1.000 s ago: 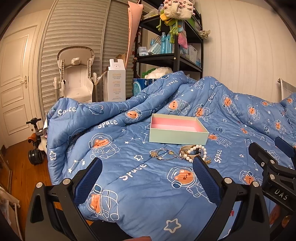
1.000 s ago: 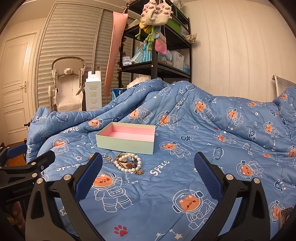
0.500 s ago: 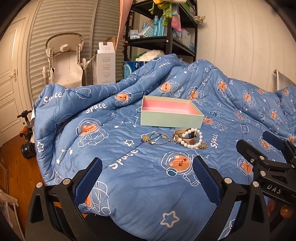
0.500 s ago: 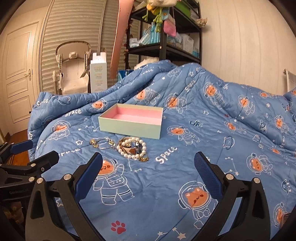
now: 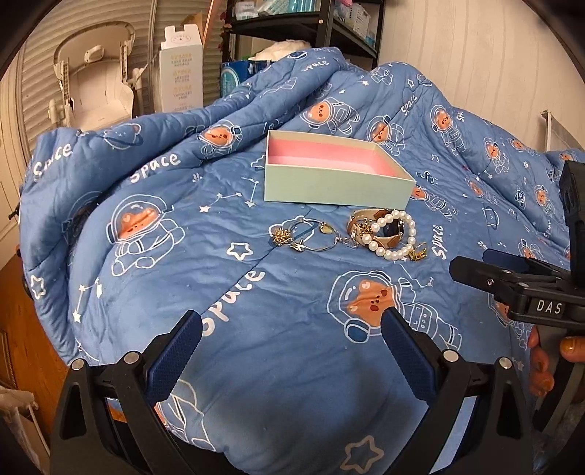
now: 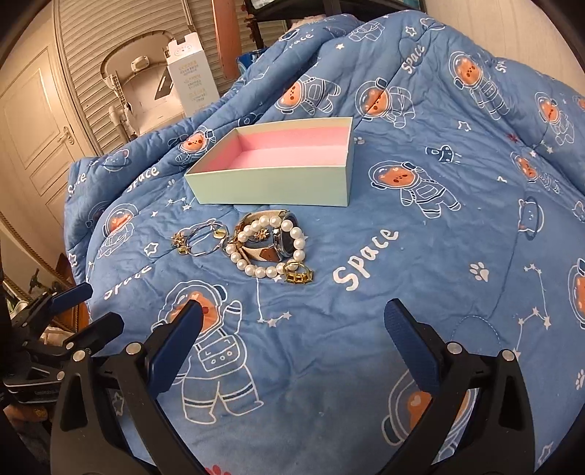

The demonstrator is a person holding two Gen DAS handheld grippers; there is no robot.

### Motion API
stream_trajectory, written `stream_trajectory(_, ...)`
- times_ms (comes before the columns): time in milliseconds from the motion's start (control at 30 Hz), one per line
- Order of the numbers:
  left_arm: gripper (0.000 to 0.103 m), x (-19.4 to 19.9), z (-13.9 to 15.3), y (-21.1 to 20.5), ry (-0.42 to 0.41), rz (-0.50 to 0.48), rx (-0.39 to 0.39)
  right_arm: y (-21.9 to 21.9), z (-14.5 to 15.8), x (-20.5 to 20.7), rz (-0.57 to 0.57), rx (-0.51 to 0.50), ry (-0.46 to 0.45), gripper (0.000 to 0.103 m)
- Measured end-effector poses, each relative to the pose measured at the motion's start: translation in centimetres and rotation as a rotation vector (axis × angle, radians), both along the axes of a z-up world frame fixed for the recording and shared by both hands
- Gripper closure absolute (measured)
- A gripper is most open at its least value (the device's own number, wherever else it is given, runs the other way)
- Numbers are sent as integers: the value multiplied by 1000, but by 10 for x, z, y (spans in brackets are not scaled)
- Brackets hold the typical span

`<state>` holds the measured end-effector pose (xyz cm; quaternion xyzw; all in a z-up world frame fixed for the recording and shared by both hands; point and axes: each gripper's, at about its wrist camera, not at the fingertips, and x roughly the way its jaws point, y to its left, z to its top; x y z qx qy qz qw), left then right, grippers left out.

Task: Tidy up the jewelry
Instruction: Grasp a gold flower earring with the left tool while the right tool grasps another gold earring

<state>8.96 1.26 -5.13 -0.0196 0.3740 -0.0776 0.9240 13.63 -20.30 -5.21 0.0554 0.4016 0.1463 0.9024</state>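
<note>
An empty mint-green box with a pink lining (image 5: 331, 171) (image 6: 278, 168) sits on the blue quilt. Just in front of it lies a heap of jewelry: a pearl bracelet (image 5: 396, 237) (image 6: 268, 250) around a watch with a tan strap (image 5: 384, 232) (image 6: 279, 243), a thin silver bangle with gold charms (image 5: 310, 237) (image 6: 203, 239), and a gold ring (image 6: 298, 274). My left gripper (image 5: 292, 329) is open, hovering short of the jewelry. My right gripper (image 6: 292, 321) is open too, nearer the pearls. Each gripper shows at the edge of the other's view.
The blue space-print quilt (image 5: 182, 226) covers a bed and falls away at the left to a wooden floor (image 5: 22, 347). Behind stand a black shelf unit (image 5: 318, 25), a tall white carton (image 5: 182, 69) and a white baby chair (image 5: 95, 80). A person's fingers (image 5: 548, 358) hold the right gripper.
Both grippers have moved forward and tilted down toward the bed, so the box and jewelry now look closer and seen more from above. Both stay open.
</note>
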Motion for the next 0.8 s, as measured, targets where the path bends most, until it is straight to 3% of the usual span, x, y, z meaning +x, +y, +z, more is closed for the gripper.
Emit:
stream_trajectory(100, 7, 10, -3, 1, 22, 3, -5, 0, -2, 11, 29, 4, 14, 7)
stream_trajectory(300, 10, 26, -5, 4, 24, 23, 20, 8, -12, 28, 77, -42, 48, 30)
stream_trajectory(467, 26, 49, -6, 3, 32, 5, 41, 12, -18, 36, 83, -60, 62, 42)
stream_trajectory(600, 38, 66, -11, 1, 47, -8, 43, 16, -23, 41, 81, -76, 77, 46)
stream_trajectory(733, 58, 80, -19, 1, 72, -30, 72, 15, -25, 43, 73, -79, 84, 54)
stream_trajectory(800, 60, 83, -21, 2, 69, -42, 85, 14, -25, 44, 68, -79, 84, 57)
